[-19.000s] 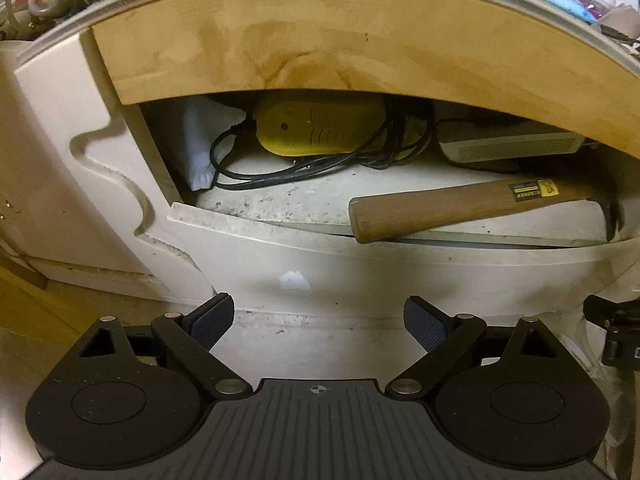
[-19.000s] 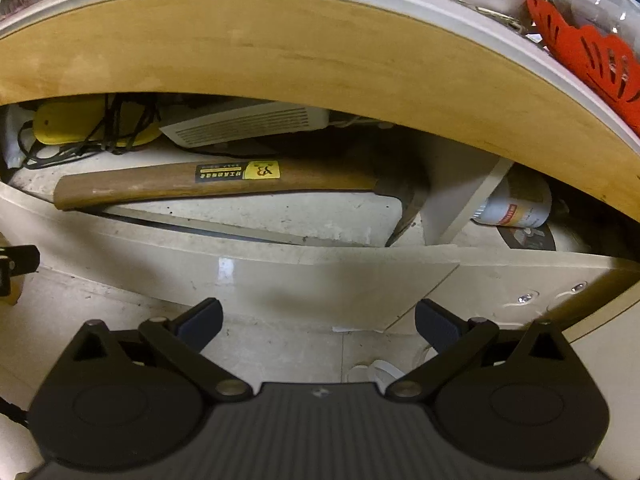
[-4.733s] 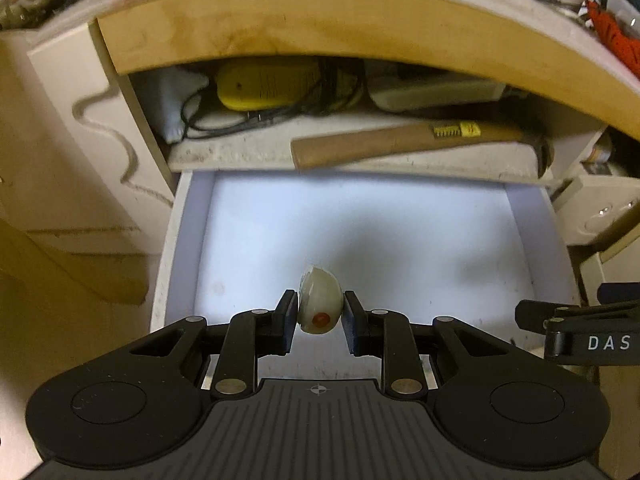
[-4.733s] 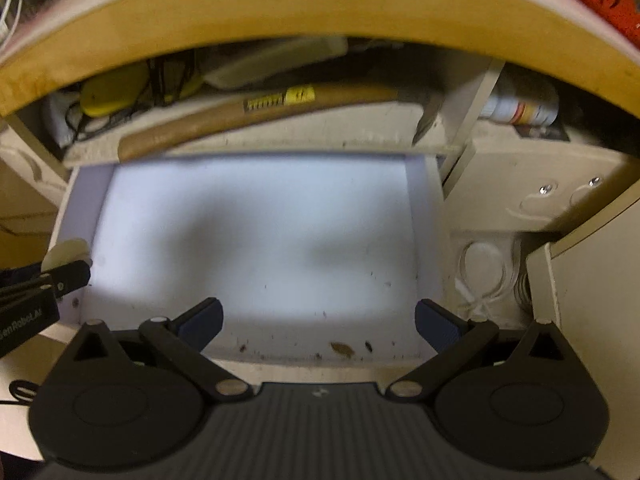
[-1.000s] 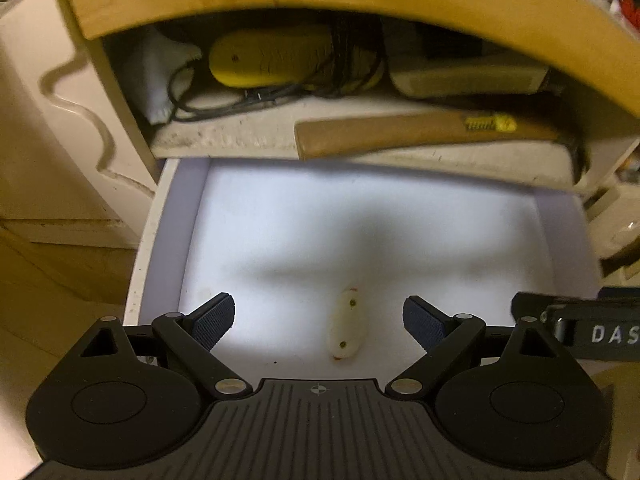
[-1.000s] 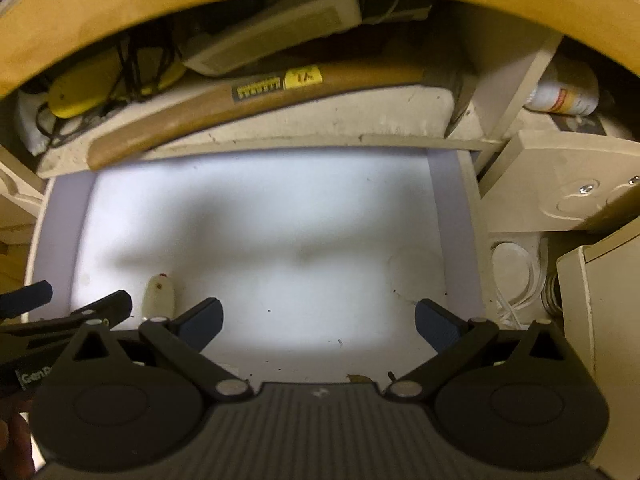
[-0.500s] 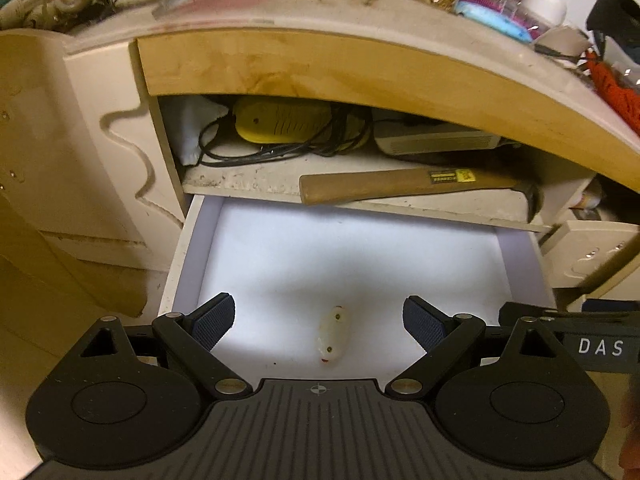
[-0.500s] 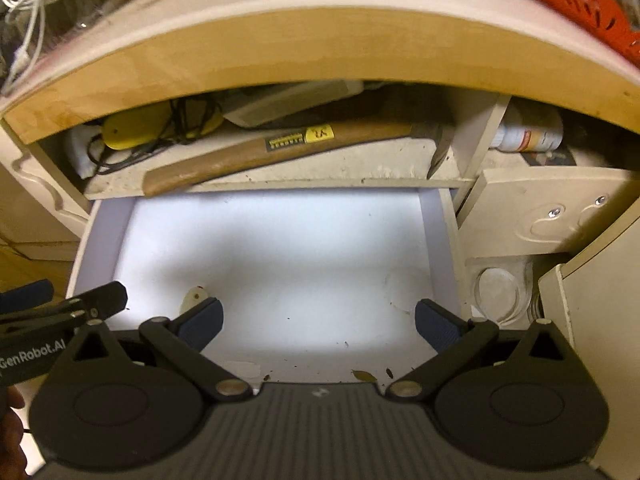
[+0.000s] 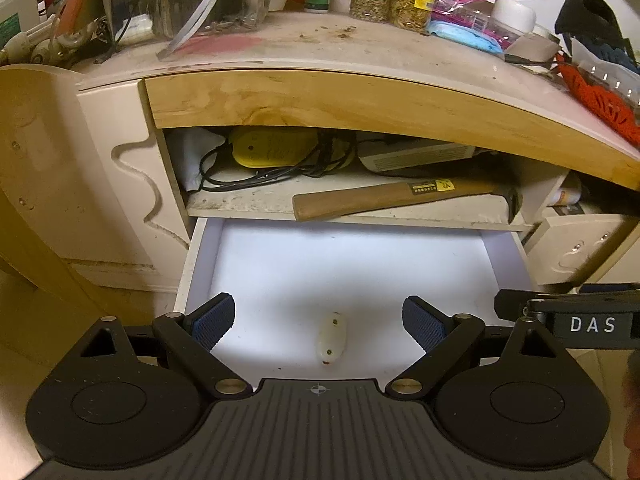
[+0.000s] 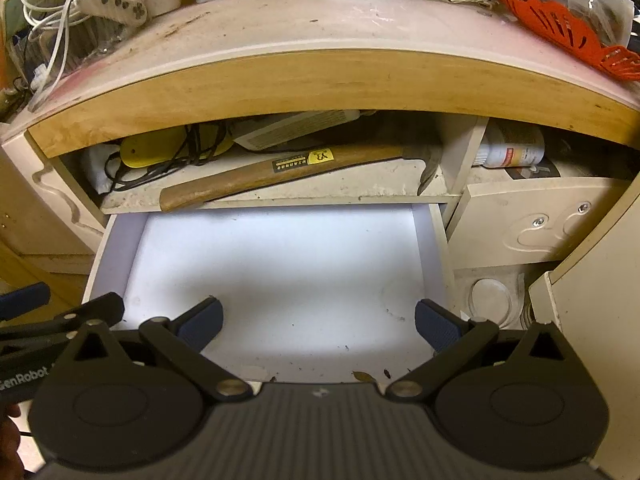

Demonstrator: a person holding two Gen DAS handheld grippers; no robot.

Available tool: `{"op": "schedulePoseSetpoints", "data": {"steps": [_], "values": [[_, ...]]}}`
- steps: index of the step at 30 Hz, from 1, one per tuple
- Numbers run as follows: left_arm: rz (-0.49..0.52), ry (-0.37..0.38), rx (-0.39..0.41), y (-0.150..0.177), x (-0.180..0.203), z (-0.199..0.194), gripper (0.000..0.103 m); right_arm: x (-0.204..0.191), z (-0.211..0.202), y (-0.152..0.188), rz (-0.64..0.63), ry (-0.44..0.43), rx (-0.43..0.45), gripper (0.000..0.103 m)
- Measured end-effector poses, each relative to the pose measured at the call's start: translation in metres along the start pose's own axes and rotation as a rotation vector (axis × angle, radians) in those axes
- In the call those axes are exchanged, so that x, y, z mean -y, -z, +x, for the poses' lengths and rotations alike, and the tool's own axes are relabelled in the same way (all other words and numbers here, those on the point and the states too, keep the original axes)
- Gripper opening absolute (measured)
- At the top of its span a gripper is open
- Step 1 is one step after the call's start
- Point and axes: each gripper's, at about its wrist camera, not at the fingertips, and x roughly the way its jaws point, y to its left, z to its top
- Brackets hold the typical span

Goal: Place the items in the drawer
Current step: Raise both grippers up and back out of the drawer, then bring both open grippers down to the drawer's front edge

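A small white oval toy [image 9: 331, 339] lies on the floor of the open drawer [image 9: 200, 268], near its front edge and apart from both side walls. The left gripper [image 9: 318, 318] hangs above it, spread wide and empty. The right gripper [image 10: 318, 322] is likewise wide and empty at the drawer's front, below the shelf holding a hammer [image 10: 280, 170].

left gripper [image 9: 318, 322] — black ribbed body, blue pads | right gripper [image 10: 318, 324] — same, brass pivot screws
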Motion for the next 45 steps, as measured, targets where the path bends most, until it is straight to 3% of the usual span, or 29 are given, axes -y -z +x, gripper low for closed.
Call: {"op": "schedulePoseSetpoints", "data": {"steps": [18,27,38,45], "values": [[-0.019,-0.03,-0.028,0.001,-0.003,0.008,0.092,0.001,0.004,0.001,0.007,0.01,-0.012,0.103],[-0.034,-0.06,-0.153,0.01,-0.011,0.024,0.092,0.003,0.017,0.01,-0.001,0.022,-0.081,0.103],[-0.11,-0.004,-0.362,0.032,-0.022,0.053,0.092,0.002,0.047,0.032,-0.002,0.011,-0.256,0.103],[-0.096,-0.03,-0.461,0.044,-0.021,0.066,0.092,0.004,0.065,0.046,0.008,0.013,-0.371,0.103]]}}
